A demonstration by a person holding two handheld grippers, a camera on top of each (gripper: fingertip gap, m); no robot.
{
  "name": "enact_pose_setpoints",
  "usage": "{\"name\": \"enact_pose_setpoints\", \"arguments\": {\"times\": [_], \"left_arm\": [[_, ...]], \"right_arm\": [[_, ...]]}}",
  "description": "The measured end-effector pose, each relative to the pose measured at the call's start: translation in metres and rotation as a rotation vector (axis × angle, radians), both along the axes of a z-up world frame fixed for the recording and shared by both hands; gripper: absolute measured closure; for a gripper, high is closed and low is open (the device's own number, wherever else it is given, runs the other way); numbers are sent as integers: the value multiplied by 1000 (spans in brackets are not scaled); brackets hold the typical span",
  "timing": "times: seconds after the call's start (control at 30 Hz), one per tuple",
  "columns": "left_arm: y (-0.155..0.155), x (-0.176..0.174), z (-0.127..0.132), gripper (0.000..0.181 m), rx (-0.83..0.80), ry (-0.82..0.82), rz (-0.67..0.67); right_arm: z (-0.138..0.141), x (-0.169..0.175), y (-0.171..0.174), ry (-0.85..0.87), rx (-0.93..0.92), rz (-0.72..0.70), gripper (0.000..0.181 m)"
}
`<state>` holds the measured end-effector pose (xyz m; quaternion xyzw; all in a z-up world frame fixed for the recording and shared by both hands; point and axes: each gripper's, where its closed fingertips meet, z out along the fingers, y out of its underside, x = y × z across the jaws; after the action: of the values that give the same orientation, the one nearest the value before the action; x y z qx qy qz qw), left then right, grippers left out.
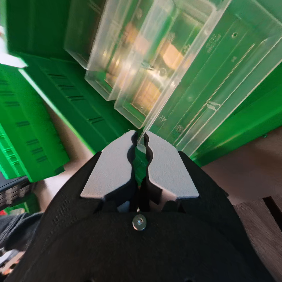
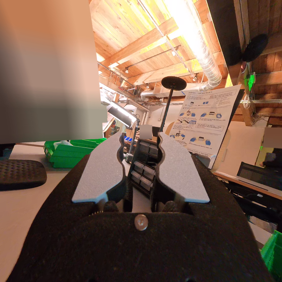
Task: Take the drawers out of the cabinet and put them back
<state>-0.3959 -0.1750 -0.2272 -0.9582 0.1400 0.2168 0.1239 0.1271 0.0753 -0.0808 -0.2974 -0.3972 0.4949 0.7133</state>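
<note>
In the left wrist view, my left gripper point(image 1: 139, 135) is shut on the front lip of a clear plastic drawer point(image 1: 213, 85), which stretches away up and to the right over a green bin point(image 1: 244, 122). Other clear drawers point(image 1: 122, 61) lie side by side in that bin, just left of the held one. In the right wrist view, my right gripper point(image 2: 140, 135) is open and empty. It points at the black cabinet point(image 2: 145, 167), which stands farther off on the table with clear drawers in its slots and some dark slots in the middle.
More green bins point(image 1: 38, 122) lie to the left on the wooden table point(image 1: 244, 183). The right wrist view shows a green bin point(image 2: 73, 151) at the left, a black pad point(image 2: 19, 174), a black stand point(image 2: 174, 84), an instruction poster point(image 2: 206, 122) and another green bin point(image 2: 273, 251) at the lower right.
</note>
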Motion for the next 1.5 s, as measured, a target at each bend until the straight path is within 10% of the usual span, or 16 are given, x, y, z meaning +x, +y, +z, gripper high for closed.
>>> {"name": "enact_pose_setpoints", "arguments": {"times": [0.3, 0.47, 0.7, 0.9, 1.17, 1.5], "left_arm": [[27, 6, 118, 176, 660, 140, 34], [61, 69, 172, 178, 1193, -43, -75], [124, 184, 183, 179, 1576, -473, -209], [169, 272, 156, 179, 1575, -824, -199], [183, 329, 117, 179, 1479, -877, -185], [188, 373, 95, 178, 1344, -877, -338]], "right_arm": [[-2, -3, 0, -19, 12, -16, 141], [-10, -13, -2, -78, 41, -41, 139], [-15, -29, -1, -116, -3, -61, 127], [1, -63, -19, 18, -291, 79, 100], [-21, -137, -72, -45, -394, 173, 97], [-28, -139, -76, -89, -271, 94, 135]]}}
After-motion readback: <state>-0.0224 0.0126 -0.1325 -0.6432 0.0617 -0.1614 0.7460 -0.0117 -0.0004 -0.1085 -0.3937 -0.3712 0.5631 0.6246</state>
